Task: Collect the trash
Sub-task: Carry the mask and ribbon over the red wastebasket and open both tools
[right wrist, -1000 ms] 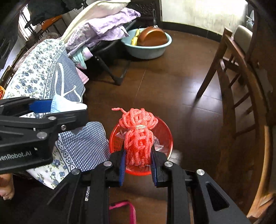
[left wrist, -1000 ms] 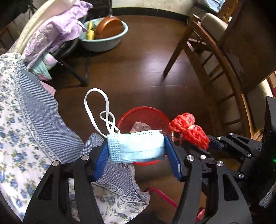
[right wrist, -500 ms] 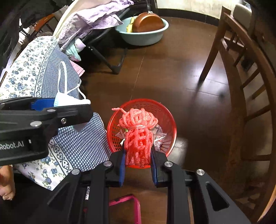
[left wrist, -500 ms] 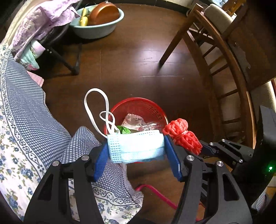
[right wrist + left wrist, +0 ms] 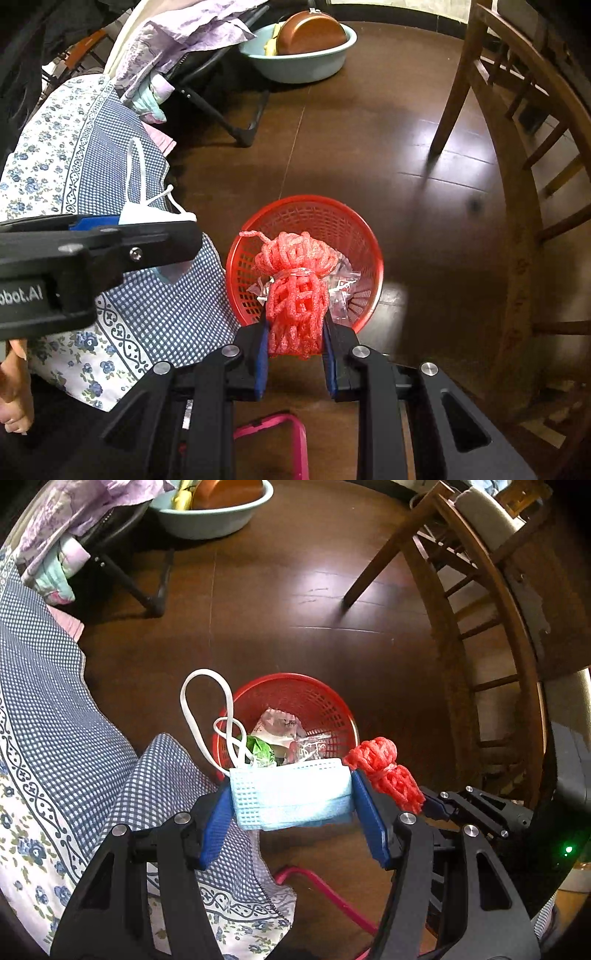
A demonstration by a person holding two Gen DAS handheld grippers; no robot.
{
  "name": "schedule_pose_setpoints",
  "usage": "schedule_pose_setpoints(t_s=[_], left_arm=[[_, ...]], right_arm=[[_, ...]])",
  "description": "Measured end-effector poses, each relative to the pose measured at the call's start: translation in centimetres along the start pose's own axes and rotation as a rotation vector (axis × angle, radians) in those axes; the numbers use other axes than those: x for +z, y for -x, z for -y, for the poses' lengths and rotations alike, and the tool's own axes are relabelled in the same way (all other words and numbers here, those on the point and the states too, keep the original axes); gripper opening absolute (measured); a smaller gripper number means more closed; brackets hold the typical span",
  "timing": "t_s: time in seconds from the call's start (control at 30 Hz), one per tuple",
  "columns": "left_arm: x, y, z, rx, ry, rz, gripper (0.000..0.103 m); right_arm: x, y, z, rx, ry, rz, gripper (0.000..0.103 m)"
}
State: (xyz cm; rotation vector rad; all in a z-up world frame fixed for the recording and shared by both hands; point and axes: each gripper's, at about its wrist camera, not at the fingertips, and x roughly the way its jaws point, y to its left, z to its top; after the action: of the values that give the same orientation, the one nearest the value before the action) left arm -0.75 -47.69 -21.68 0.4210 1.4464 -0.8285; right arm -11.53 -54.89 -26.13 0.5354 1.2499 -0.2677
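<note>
My left gripper (image 5: 291,797) is shut on a light blue face mask (image 5: 288,794) whose white ear loops (image 5: 199,709) stick up; it hangs just short of the red mesh basket (image 5: 314,694) on the floor. My right gripper (image 5: 293,328) is shut on a bundle of red foam netting (image 5: 295,284), held over the near rim of the same basket (image 5: 317,210). The basket holds wrappers and a green scrap (image 5: 262,751). The netting (image 5: 384,768) also shows to the right of the mask in the left wrist view.
A blue checked and flowered bedspread (image 5: 55,738) hangs at the left. A wooden chair (image 5: 491,627) stands at the right. A teal basin with a brown pan (image 5: 303,48) and a folding frame with clothes (image 5: 192,44) are at the back. A pink frame (image 5: 280,435) lies on the floor near me.
Both grippers have moved forward and down toward the red basket, which now looks larger and closer. Each still holds its item.
</note>
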Motion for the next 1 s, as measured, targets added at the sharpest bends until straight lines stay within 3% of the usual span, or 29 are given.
schedule_pose_setpoints(t_s=[0.5, 0.77, 1.0], left_arm=[[0.1, -0.1, -0.5, -0.008, 0.020, -0.001, 0.061], [0.1, -0.1, -0.6, 0.004, 0.028, -0.002, 0.064], [0.3, -0.1, -0.7, 0.004, 0.032, -0.001, 0.067]], right_arm=[[0.4, -1.2, 0.0, 0.011, -0.026, -0.014, 0.024], [0.4, -0.8, 0.2, 0.039, -0.054, 0.008, 0.030], [0.6, -0.7, 0.0, 0.021, -0.050, 0.017, 0.046]])
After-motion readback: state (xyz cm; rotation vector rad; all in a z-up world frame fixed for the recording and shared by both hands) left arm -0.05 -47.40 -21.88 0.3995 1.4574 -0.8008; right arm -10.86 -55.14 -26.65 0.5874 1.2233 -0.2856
